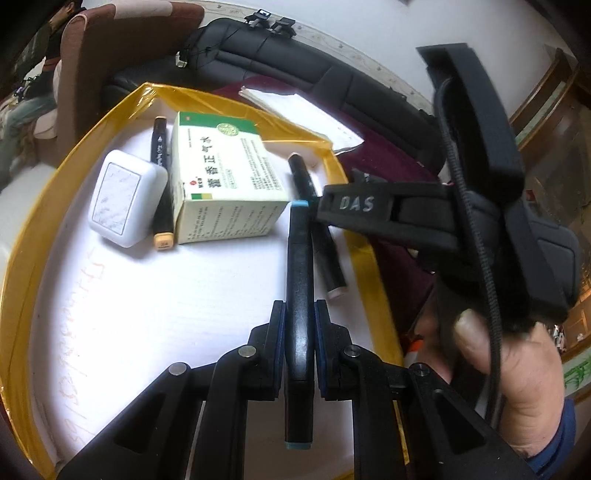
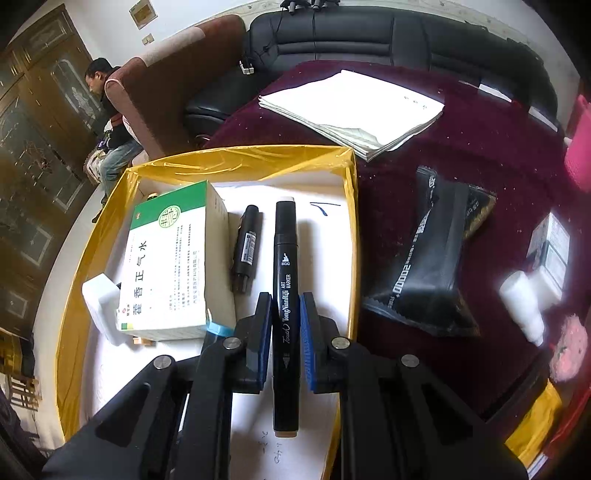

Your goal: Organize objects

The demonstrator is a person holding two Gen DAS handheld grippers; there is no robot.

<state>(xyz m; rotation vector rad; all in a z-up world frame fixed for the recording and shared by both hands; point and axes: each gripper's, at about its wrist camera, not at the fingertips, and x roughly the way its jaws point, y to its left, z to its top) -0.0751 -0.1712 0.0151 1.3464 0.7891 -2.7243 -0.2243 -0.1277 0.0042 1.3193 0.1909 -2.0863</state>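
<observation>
A yellow-rimmed tray (image 1: 55, 177) with a white floor holds a green-and-white medicine box (image 1: 225, 184), a white charger block (image 1: 123, 197), an orange-ended black marker (image 1: 162, 184) and another black marker (image 1: 317, 229). My left gripper (image 1: 300, 332) is shut on a black marker with blue ends (image 1: 299, 295), held over the tray. My right gripper (image 2: 284, 332) stands around a black art marker (image 2: 285, 288) at the tray's (image 2: 352, 221) right side; its pads look a little apart from it. The right gripper's finger (image 1: 354, 206) shows in the left wrist view. A short black pen (image 2: 245, 247) lies beside the box (image 2: 170, 266).
The tray sits on a dark red cloth (image 2: 461, 147). On it lie a stack of white paper (image 2: 354, 107), a black snack packet (image 2: 432, 266), a white bottle (image 2: 524, 306) and a small box (image 2: 550, 251). A black sofa (image 2: 369, 33) and a seated person (image 2: 107, 110) are behind.
</observation>
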